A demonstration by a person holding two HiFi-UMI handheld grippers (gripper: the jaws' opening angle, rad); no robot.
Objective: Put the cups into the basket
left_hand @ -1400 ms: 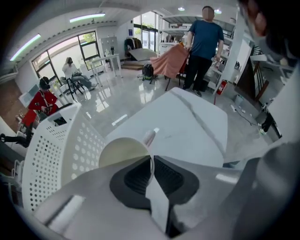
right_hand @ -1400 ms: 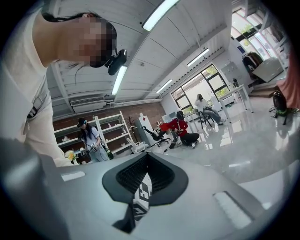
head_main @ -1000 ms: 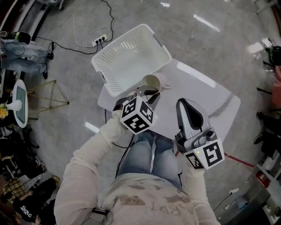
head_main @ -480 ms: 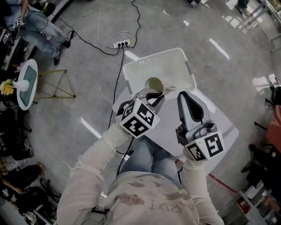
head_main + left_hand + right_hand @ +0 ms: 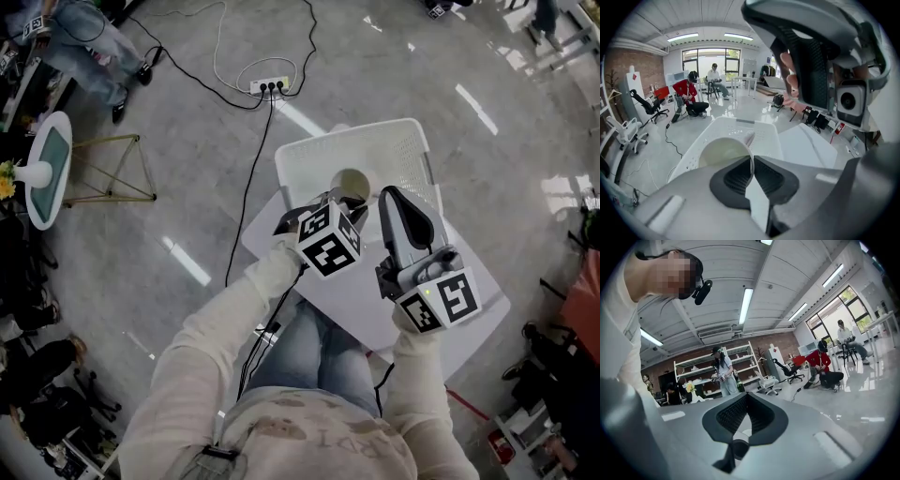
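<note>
A cream cup [image 5: 350, 182] hangs over the near part of the white perforated basket [image 5: 394, 150], which stands at the far end of the white table [image 5: 370, 300]. My left gripper [image 5: 334, 200] is shut on the cup's rim. In the left gripper view the two dark pads pinch the cup [image 5: 723, 151] wall at my left gripper [image 5: 752, 162], with the basket [image 5: 761, 133] right below and beyond. My right gripper [image 5: 399, 197] is held up beside it, to the right, above the table. Its jaws are shut on nothing, my right gripper [image 5: 746, 399] facing out into the room.
A power strip [image 5: 267, 86] with black cables lies on the floor beyond the basket. A gold wire stand [image 5: 103, 169] and a small round side table [image 5: 42, 178] stand at the left. People sit far across the room [image 5: 701, 91]. Shelving [image 5: 717, 371] stands behind.
My left gripper has carried the cup forward from the basket's near edge to above its inside. The right gripper has stayed raised beside it. The head view has shifted.
</note>
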